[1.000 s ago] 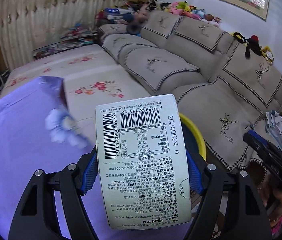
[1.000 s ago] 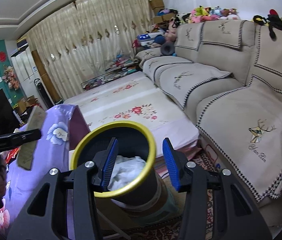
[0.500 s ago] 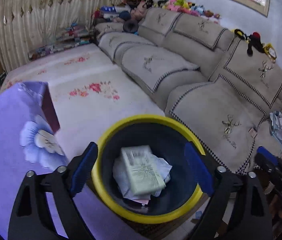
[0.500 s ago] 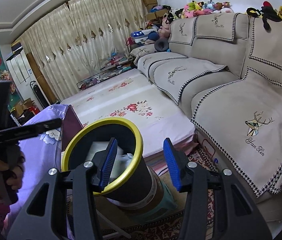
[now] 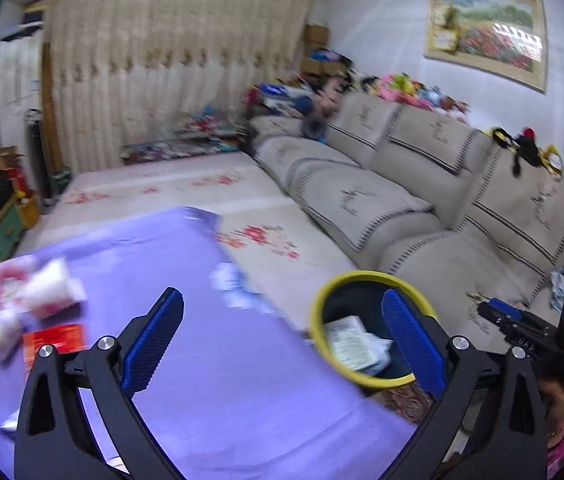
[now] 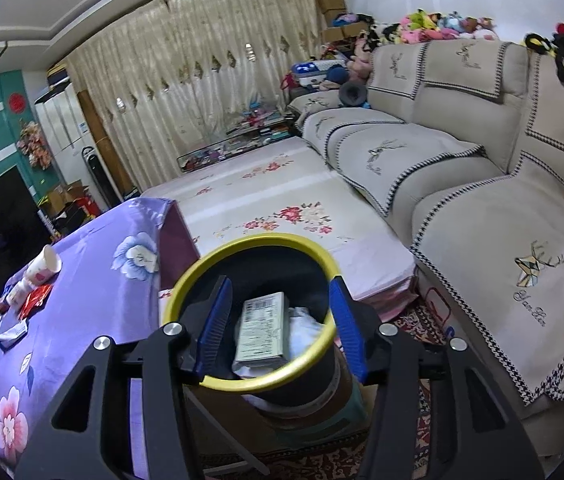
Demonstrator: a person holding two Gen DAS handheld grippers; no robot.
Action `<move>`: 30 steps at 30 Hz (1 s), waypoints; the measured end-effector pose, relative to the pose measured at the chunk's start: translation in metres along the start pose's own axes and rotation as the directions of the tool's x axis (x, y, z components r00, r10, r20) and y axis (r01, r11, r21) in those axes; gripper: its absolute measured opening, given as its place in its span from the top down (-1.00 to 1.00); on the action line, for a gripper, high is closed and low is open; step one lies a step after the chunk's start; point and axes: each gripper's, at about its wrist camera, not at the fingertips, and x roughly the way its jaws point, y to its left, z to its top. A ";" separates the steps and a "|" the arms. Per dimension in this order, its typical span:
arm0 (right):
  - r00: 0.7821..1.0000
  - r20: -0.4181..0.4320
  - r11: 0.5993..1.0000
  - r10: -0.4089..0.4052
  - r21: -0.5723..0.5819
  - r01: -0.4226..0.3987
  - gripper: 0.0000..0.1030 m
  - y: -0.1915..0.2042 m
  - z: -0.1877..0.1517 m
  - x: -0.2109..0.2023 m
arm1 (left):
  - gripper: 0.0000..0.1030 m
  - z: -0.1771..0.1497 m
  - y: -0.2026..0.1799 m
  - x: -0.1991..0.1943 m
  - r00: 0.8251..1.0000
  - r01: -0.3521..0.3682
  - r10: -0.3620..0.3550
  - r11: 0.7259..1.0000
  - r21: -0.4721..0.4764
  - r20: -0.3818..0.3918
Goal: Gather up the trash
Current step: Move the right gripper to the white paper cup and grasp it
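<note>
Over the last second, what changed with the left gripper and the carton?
The left gripper let go of the carton, which now lies in the yellow-rimmed bin, then swung toward the purple table. The right gripper stayed open above the bin.

Black plastic gripper frames, silver screws, ribbed blue fingers [image 5: 154, 336], green indicator light

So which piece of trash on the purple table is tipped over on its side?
The paper cup. It lies on its side with its open mouth showing, while the red wrapper beside it lies flat.
</note>
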 end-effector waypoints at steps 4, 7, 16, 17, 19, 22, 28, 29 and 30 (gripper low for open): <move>0.999 -0.015 0.998 0.034 -0.054 -0.035 0.04 0.036 0.002 0.006 | -0.90 -0.015 0.052 -0.050 0.990 -0.120 0.122 0.992 -0.034 0.063; 0.998 -0.033 0.994 0.062 -0.093 -0.065 0.04 0.064 0.002 0.014 | -0.90 -0.028 0.093 -0.082 0.969 -0.224 0.229 0.973 -0.060 0.096; 0.977 -0.114 0.952 0.179 -0.229 -0.202 0.04 0.181 -0.002 0.049 | -0.90 -0.079 0.216 -0.143 0.884 -0.436 0.459 0.879 -0.193 0.090; 0.974 -0.123 0.947 0.191 -0.239 -0.215 0.04 0.192 -0.003 0.051 | -0.90 -0.086 0.230 -0.146 0.872 -0.459 0.482 0.865 -0.205 0.083; 0.963 -0.149 0.930 0.226 -0.260 -0.259 0.04 0.222 -0.006 0.059 | -0.90 -0.103 0.256 -0.150 0.836 -0.518 0.545 0.822 -0.237 0.062; 0.940 -0.187 0.900 0.285 -0.284 -0.330 0.03 0.267 -0.007 0.071 | -0.90 -0.123 0.285 -0.154 0.815 -0.541 0.577 0.793 -0.282 0.058; 0.893 -0.238 0.819 0.383 -0.360 -0.447 -0.14 0.361 0.007 0.095 | -0.90 -0.143 0.304 -0.144 0.810 -0.538 0.582 0.787 -0.303 0.072; 0.887 -0.239 0.807 0.395 -0.372 -0.459 -0.22 0.375 0.011 0.099 | -0.90 -0.143 0.301 -0.141 0.813 -0.534 0.577 0.790 -0.300 0.073; 0.882 -0.238 0.796 0.407 -0.381 -0.470 -0.39 0.390 0.014 0.103 | -0.90 -0.143 0.299 -0.139 0.814 -0.533 0.575 0.793 -0.296 0.076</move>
